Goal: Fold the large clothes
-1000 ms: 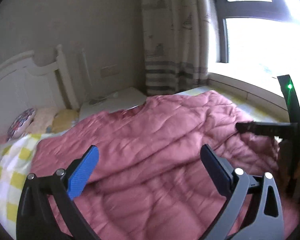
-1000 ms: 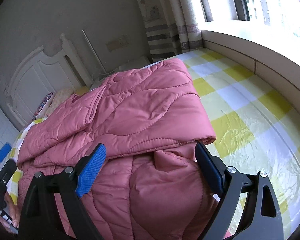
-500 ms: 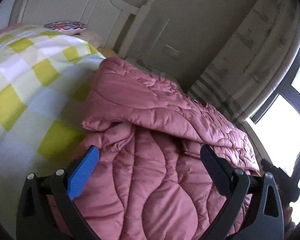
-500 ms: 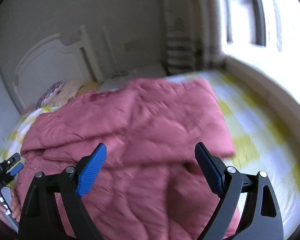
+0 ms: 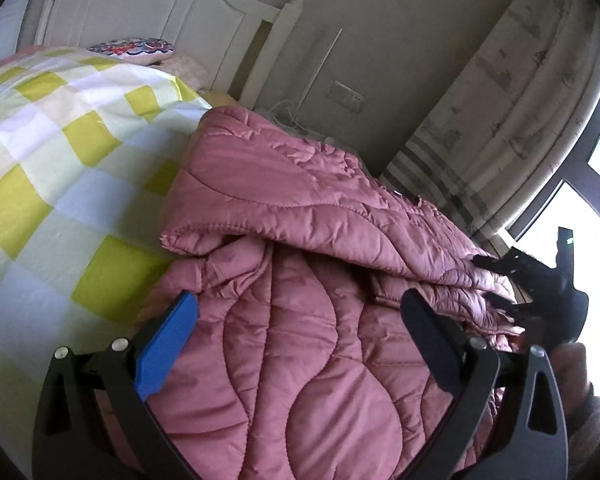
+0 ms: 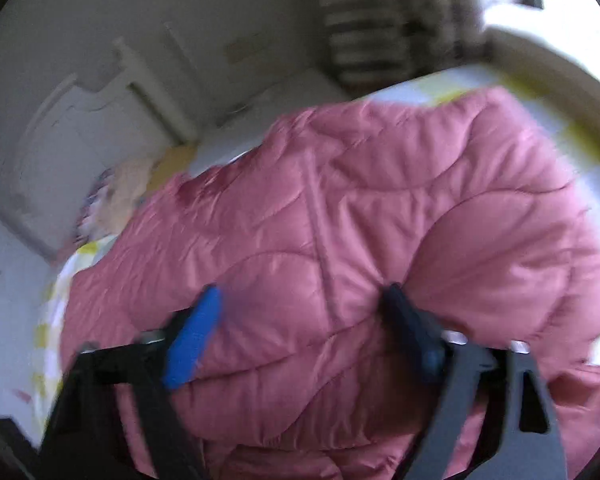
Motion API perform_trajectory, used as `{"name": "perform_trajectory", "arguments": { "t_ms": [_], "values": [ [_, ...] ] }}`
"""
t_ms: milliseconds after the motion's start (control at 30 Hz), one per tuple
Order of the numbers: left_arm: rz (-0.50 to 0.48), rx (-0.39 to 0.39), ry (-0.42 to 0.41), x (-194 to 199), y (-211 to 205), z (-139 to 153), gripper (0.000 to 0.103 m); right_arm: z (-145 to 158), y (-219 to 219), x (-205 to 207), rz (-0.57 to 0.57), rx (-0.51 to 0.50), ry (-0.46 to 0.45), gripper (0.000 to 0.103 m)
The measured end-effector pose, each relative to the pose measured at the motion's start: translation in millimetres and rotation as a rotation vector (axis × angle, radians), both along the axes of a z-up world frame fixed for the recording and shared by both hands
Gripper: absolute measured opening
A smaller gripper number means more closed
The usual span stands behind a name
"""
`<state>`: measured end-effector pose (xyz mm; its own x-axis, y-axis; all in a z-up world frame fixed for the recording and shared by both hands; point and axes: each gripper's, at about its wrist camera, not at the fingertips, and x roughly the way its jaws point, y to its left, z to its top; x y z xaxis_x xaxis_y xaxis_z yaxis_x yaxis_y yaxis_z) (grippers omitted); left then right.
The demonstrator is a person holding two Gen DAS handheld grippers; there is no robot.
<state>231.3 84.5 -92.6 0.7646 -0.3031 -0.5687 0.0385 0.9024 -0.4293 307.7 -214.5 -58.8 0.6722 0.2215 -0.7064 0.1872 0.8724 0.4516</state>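
Observation:
A pink quilted coat lies folded on the checked bed, its upper layer doubled over the lower one. My left gripper hovers open just above the coat's near part, with nothing pinched. My right gripper is closing, and the puffy coat bulges between its fingers and presses against the pads. In the left wrist view the right gripper straddles the coat's thick folded edge at the far right, with a hand behind it. The right wrist view is blurred by motion.
A yellow-and-white checked sheet covers the bed to the left. A white headboard and a patterned pillow stand at the back. Striped curtains and a bright window are on the right.
The left gripper swung and rolled over to the coat's left edge, then held still. The right gripper pushed forward into the coat and its jaws narrowed around the fabric.

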Motion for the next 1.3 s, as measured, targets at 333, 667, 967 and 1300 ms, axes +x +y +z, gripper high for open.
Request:
{"name": "perform_trajectory", "arguments": {
  "t_ms": [333,667,967,1300],
  "values": [
    [0.022,-0.014,-0.011,-2,5,1,0.101,26,-5,-56,-0.016,-0.154,0.011,0.049],
    [0.087,-0.061,-0.093,-15,20,21,0.101,27,72,-49,0.162,-0.533,-0.147,0.077],
    [-0.022,-0.090,-0.098,42,23,72,0.100,-3,55,-36,0.142,-0.449,-0.069,0.086],
    [-0.067,-0.058,0.006,89,14,46,0.099,-4,47,-39,0.151,-0.394,-0.073,0.086]
  ]
}}
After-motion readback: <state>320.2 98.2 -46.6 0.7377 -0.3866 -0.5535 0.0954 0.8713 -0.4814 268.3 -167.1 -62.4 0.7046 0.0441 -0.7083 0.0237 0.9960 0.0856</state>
